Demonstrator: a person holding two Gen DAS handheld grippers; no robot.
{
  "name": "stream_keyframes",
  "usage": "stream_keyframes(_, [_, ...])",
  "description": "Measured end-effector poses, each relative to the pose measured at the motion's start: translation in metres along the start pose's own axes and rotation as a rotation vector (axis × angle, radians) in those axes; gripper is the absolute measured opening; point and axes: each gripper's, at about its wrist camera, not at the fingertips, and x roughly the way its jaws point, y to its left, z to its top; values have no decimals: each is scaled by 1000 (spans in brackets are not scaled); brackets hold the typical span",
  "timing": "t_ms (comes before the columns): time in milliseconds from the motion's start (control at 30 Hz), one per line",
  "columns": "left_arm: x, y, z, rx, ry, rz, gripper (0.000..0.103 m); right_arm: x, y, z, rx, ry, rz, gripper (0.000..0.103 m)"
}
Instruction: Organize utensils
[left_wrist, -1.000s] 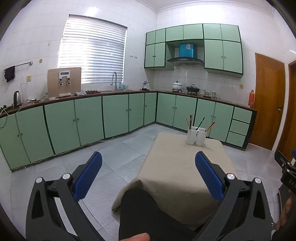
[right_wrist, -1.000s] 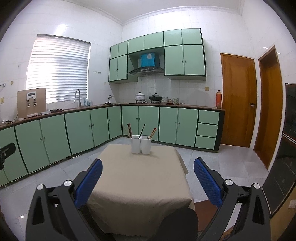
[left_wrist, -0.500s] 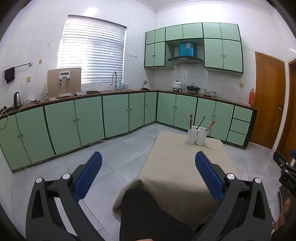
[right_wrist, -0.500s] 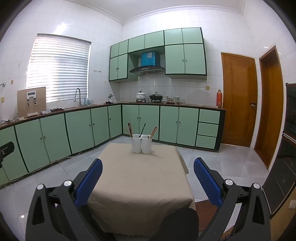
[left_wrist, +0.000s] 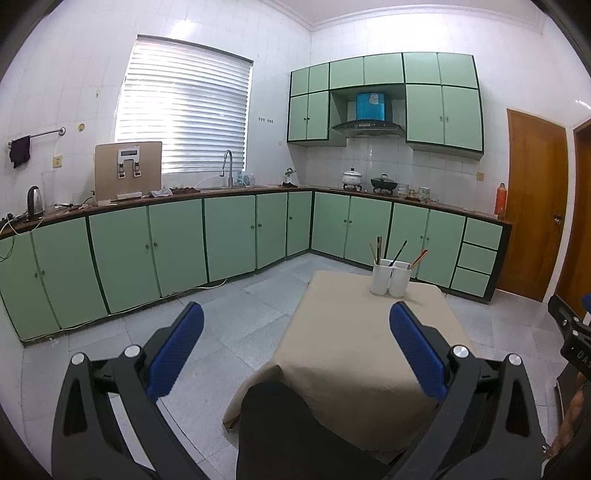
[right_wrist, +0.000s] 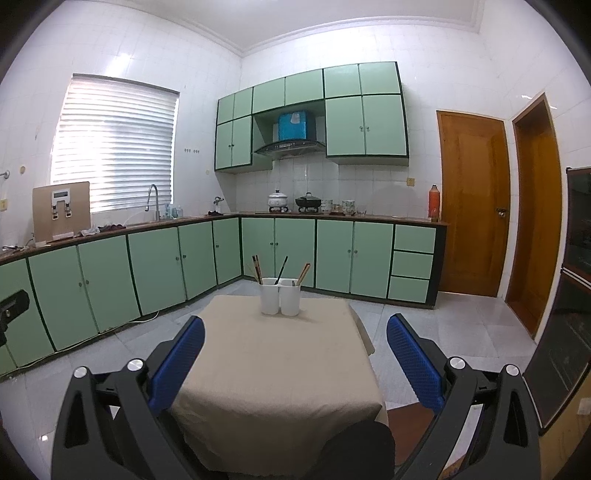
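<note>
Grippers first, since they're closest: the left gripper (left_wrist: 296, 314) has its blue pads (left_wrist: 173, 350) spread wide with nothing between them, and the right gripper (right_wrist: 295, 328) is the same, blue-padded fingers (right_wrist: 415, 363) well apart and empty. Both are held back from the table (right_wrist: 273, 369), which has a beige cloth draped over it. Something dark and rounded (left_wrist: 280, 424) sits low between the left fingers, right at the near table edge; can't tell what it is.

Past the tips, near the far edge of the table, two white utensil holders (right_wrist: 280, 296) stand touching side by side. From the right gripper they're almost dead ahead, a bit toward its left finger; from the left gripper they're ahead near its right finger. Dark chopsticks (right_wrist: 256, 268) poke out of the left cup, a black-handled utensil (right_wrist: 282, 267) leans up at the middle, and wooden chopsticks (right_wrist: 303, 274) tilt out of the right cup.

Farther back, green cabinets (right_wrist: 155, 266) wrap the corner, with a sink tap (right_wrist: 152, 201) ahead-left and pots (right_wrist: 295, 202) on the stove beyond the holders. Wooden doors (right_wrist: 472, 203) off to the right.
</note>
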Motion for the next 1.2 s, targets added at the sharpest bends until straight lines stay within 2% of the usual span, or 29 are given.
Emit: stream_keyframes(1200, [2, -3, -3, -12, 12, -20, 98, -5, 4, 0, 0, -1, -8, 97])
